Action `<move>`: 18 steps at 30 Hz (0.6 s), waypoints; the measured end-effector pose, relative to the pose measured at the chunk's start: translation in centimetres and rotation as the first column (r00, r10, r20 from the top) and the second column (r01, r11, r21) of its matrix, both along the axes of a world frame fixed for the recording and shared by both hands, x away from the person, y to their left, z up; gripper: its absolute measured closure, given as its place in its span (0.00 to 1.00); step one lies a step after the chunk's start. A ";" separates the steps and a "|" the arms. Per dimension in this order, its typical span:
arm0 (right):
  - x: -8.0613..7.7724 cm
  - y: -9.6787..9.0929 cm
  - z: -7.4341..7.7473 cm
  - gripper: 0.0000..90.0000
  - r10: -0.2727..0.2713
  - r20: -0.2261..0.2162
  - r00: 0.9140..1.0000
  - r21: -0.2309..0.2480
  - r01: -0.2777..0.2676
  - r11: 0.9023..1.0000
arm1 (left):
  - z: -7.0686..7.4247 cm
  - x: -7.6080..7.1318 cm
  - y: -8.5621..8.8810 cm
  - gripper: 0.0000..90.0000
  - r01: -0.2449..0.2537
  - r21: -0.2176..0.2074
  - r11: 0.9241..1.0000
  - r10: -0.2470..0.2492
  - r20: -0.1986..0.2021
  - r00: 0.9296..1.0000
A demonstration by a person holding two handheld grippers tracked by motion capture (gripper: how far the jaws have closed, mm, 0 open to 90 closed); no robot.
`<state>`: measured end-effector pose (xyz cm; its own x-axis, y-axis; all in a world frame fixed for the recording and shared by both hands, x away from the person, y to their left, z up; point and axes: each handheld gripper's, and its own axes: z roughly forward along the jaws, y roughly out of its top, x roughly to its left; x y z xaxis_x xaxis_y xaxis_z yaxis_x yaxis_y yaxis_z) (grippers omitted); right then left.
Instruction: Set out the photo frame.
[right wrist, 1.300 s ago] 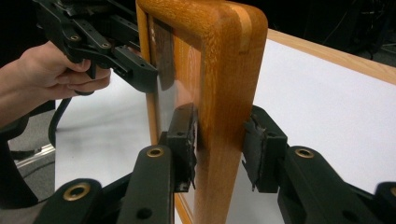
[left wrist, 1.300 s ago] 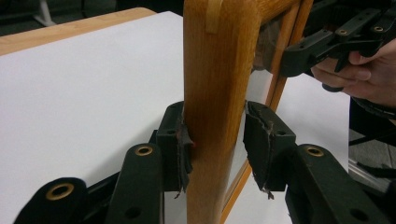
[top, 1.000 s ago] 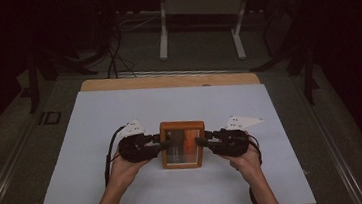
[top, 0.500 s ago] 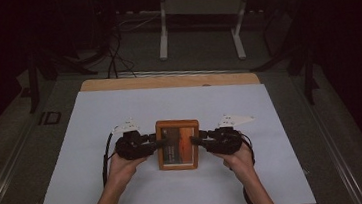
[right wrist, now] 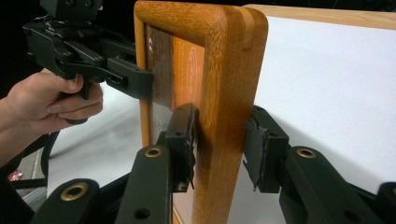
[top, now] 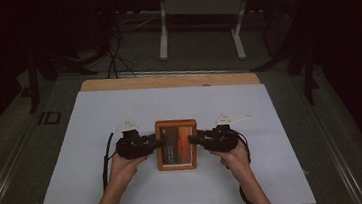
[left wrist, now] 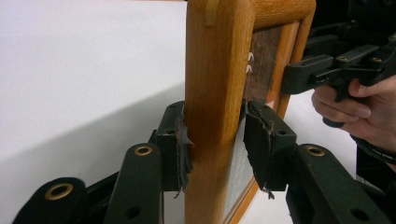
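Two-handed carry of a framed picture, seen at the holding step. My left gripper is clamped on the left side rail of the wooden picture frame, and my right gripper is clamped on the right side rail; each has one jaw on the glazed face and one on the back. In the left gripper view the rubber pads press flat against the rail of the wooden picture frame, with my right gripper visible across it. In the right gripper view the wooden picture frame stands edge-on between the jaws, and my left gripper meets its far rail.

The frame sits a little near of the middle of the white sheet that covers the bench, between my two hands. Whether its back rests on the sheet or is raised just clear of it cannot be told from above.

I judge the grasp complete and the transport step in hand. The next move calls for both grippers to travel together at equal height and spacing, since any twist between them would strain the rails or let a pad slip.

The frame is rectangular, of honey-coloured wood with rounded corners. Behind its glass lies a print, orange above and dark brown below, with small pale marks.
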<state>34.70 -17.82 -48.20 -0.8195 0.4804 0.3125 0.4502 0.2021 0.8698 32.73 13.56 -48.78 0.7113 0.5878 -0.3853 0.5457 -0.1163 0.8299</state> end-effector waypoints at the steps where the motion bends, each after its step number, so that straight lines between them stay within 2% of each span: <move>1: 0.0 -0.1 0.0 0.72 0.006 -0.001 1.000 0.001 -0.006 1.000 | 0.0 -0.1 0.0 0.68 0.000 0.001 1.000 0.000 0.003 1.000; 5: 0.0 -0.3 -0.2 0.72 0.010 -0.001 1.000 0.014 -0.010 1.000 | 0.0 -0.2 -0.1 0.68 0.001 0.006 1.000 -0.001 0.009 1.000; 18: 0.1 -0.1 -0.4 0.71 0.004 0.009 1.000 0.014 -0.004 1.000 | 0.0 -0.3 0.0 0.69 0.009 0.017 1.000 -0.009 0.004 1.000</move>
